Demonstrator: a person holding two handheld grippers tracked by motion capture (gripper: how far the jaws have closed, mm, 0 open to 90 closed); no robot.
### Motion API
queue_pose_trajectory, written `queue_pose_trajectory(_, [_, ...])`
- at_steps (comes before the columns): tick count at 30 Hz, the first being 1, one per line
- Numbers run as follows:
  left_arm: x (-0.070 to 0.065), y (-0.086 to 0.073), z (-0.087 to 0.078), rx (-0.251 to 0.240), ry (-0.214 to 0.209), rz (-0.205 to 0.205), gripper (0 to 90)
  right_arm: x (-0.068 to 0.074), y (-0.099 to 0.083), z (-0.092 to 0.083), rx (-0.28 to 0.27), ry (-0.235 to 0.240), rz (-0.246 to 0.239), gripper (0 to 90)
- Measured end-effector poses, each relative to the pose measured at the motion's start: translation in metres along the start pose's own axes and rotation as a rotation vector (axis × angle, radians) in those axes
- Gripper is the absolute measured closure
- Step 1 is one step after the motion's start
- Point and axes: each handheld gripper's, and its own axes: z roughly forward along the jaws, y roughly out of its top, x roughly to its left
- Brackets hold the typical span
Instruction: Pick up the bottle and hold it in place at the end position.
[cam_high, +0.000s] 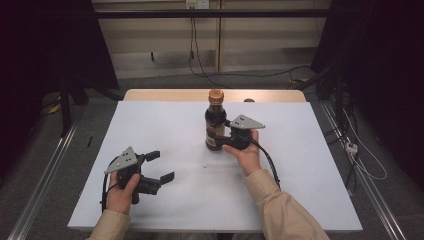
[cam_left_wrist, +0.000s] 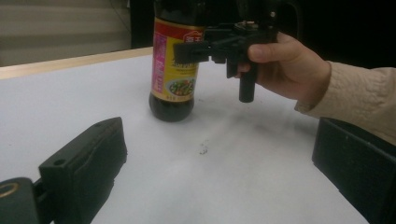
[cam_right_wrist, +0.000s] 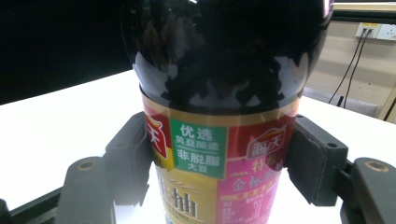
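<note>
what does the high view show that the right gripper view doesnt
High view alone: the bottle's orange cap, the left claw open over the white table, both hands, and the floor and cables beyond.

Right gripper view alone: the label up close, with a green patch of white characters, and the right claw's pads pressed against the bottle's sides.

Both: the dark sauce bottle upright on the table, with the right claw shut on it.

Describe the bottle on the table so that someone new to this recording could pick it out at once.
On the white table, look toward the far edge, right of centre: the sauce bottle stands upright there, with the right gripper shut on its labelled body. It is dark, with an orange-brown cap and a red, pink and yellow label. The left gripper hangs open near the front-left.
</note>
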Motion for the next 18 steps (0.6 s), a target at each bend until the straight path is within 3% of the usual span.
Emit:
queue_pose_trajectory(6, [0.003, 0.015, 0.006, -0.015, 0.002, 0.013, 3.2, 0.007, 0.0, 0.003, -0.01, -0.053, 0.028, 29.2])
queue_pose_trajectory(15, [0.006, 0.023, 0.017, 0.021, 0.006, 0.007, 3.5, 0.01, 0.001, 0.008, -0.015, -0.083, 0.062, 27.8])
queue_pose_trajectory(18, [0.007, 0.026, 0.021, 0.013, -0.002, 0.001, 3.6, 0.012, 0.001, 0.007, -0.005, -0.092, 0.025, 29.8])
